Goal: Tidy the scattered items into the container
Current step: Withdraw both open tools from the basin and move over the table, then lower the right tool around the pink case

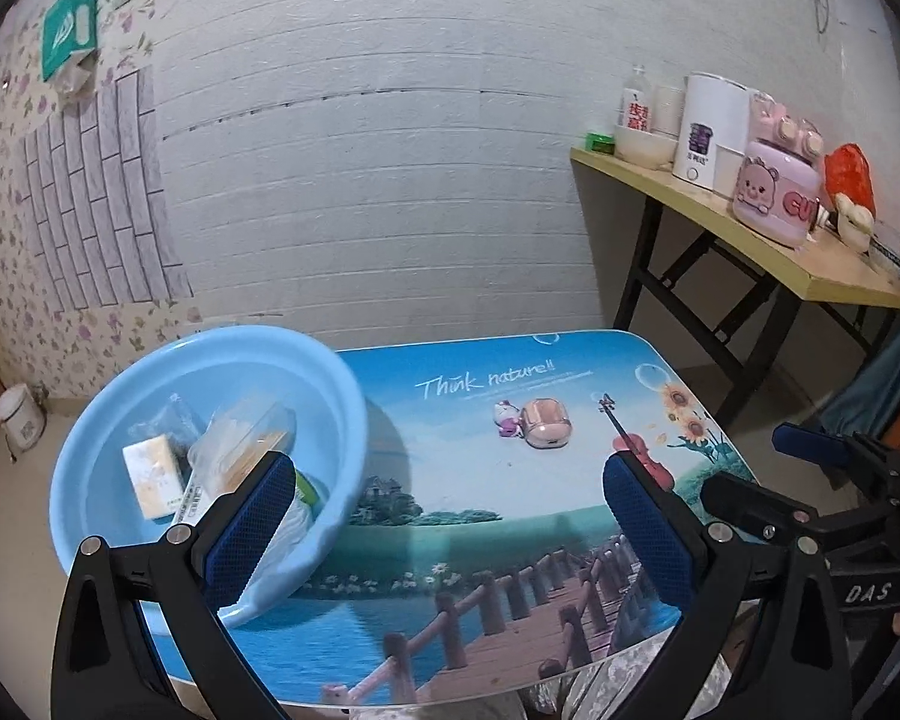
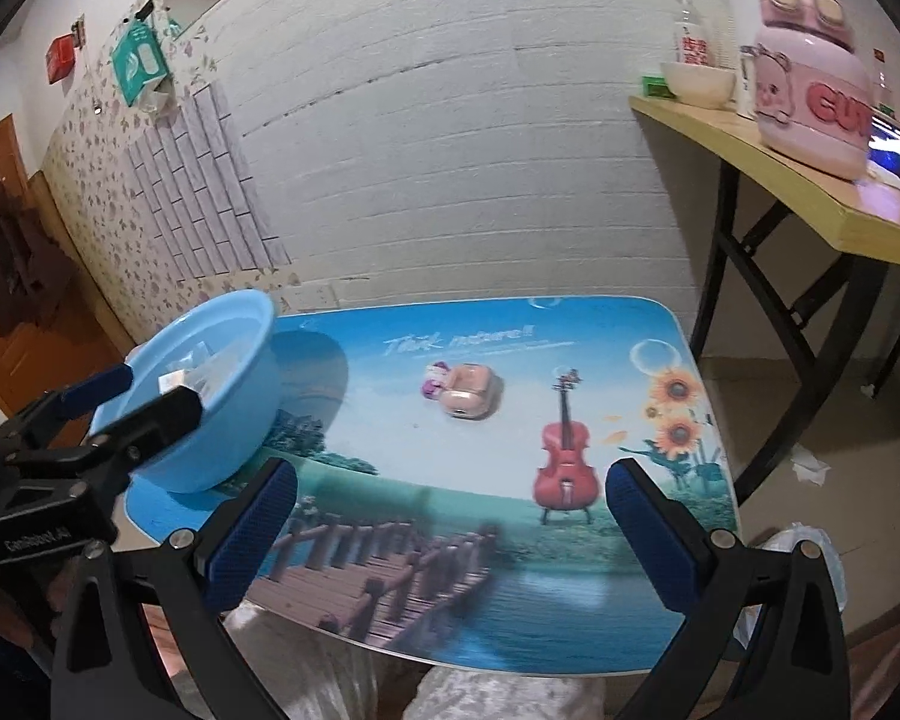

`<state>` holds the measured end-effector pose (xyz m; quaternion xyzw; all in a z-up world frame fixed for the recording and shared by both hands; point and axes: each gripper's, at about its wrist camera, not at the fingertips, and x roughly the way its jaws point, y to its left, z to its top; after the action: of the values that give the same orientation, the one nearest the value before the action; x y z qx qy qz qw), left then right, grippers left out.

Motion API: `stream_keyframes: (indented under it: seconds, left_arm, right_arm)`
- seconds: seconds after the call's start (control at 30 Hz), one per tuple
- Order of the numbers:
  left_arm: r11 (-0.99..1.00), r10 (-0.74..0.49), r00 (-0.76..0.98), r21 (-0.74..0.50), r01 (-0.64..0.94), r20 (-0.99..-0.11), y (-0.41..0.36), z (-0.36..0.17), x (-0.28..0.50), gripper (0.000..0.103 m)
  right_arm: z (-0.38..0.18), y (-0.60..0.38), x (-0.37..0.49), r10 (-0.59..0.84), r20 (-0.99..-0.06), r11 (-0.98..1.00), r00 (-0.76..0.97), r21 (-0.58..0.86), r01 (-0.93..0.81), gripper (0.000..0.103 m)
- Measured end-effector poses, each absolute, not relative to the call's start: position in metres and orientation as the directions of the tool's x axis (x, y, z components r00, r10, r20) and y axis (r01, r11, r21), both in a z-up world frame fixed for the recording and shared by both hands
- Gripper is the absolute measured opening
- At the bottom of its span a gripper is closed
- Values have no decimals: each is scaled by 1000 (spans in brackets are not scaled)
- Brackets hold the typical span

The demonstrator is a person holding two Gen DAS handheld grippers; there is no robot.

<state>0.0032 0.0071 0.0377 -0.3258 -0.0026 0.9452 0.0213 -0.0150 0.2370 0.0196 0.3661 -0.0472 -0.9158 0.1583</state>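
Observation:
A light blue plastic basin [image 1: 342, 420] stands on the left part of the small picture-printed table [image 1: 450, 540]; it holds several packets, among them a pale yellow box [image 1: 153, 474] and a clear packet [image 1: 240, 444]. A pink earbud case with a small cartoon charm [image 1: 537, 420] lies alone near the table's far middle; it also shows in the right wrist view [image 2: 465, 396]. My left gripper [image 1: 450, 516] is open and empty, low over the table's near edge beside the basin. My right gripper [image 2: 450, 522] is open and empty over the near edge. The basin also shows at left [image 2: 234, 396].
A wooden side table [image 1: 750, 234] with black legs stands at the right, holding a pink pot [image 1: 777, 192], a white kettle, a bowl and bottles. A white brick wall is behind. A small white bin [image 1: 21, 423] sits on the floor at left. A brown door [image 2: 6, 240] is at far left.

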Motion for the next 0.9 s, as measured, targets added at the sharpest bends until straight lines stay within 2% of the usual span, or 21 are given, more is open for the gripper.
stream_keyframes:
  seconds: [0.23, 0.67, 0.9]
  left_arm:
    - [-999, 25, -762, 3, -36, -647, 19, 27, -7, 103]
    - [-998, 18, -711, 27, -51, -703, 35, -3, -33, 103]
    - [-999, -39, -718, 35, 20, -695, 39, -12, -54, 103]
  right_arm:
    - [12, 257, -20, -305, -670, -952, -677, 199, 233, 103]
    - [-8, 265, -41, -306, -705, -940, -639, 117, 321, 103]
    - [-22, 270, -59, -296, -717, -944, -631, 118, 309, 103]
